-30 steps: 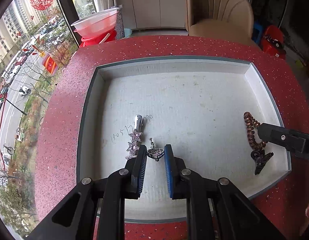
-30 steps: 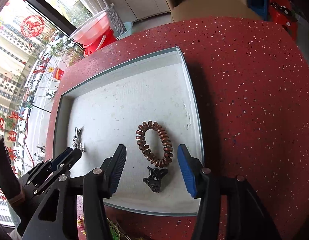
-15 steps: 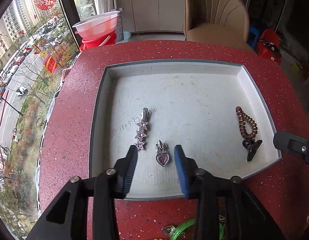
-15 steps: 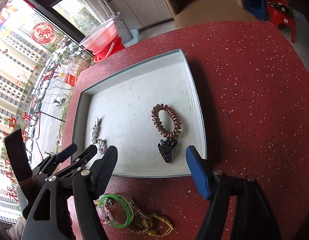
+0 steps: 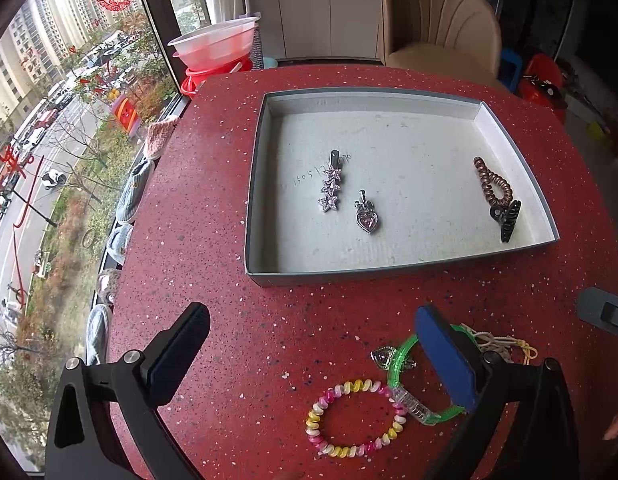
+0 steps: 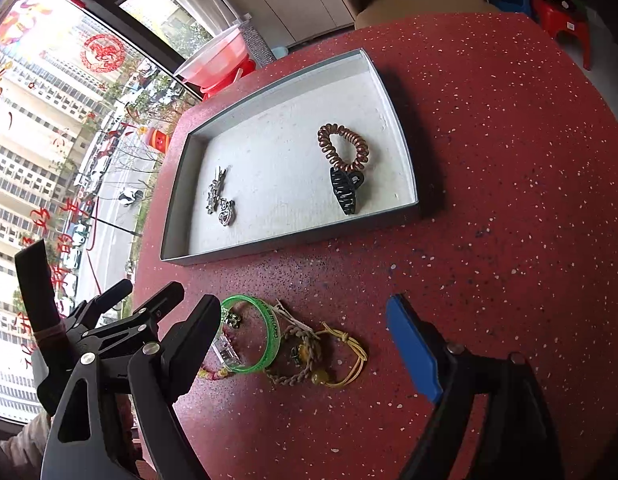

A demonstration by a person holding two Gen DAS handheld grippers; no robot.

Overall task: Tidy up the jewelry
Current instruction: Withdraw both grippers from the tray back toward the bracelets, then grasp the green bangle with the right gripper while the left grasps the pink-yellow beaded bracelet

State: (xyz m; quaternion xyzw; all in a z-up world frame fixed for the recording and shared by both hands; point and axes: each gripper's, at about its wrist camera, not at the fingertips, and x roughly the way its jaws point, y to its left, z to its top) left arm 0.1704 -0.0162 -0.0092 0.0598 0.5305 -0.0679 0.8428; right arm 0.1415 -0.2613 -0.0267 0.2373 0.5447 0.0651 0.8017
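faint handwritten digits, roughly "1505", on the tray (image 5: 389,184) floor beside the star clip (image 5: 330,188).

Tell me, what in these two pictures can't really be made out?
- Faint handwriting on the grey tray floor, left wrist view: too small to read.
- Clear green plastic bangle, left wrist view: partly behind the left gripper's blue pad.
- Pink-and-yellow coil hair tie, right wrist view: mostly hidden by the right gripper's black finger.
- Yellow cord bracelet, left wrist view: partly covered.

Two coil ties (image 5: 355,417), three clips (image 5: 329,188)
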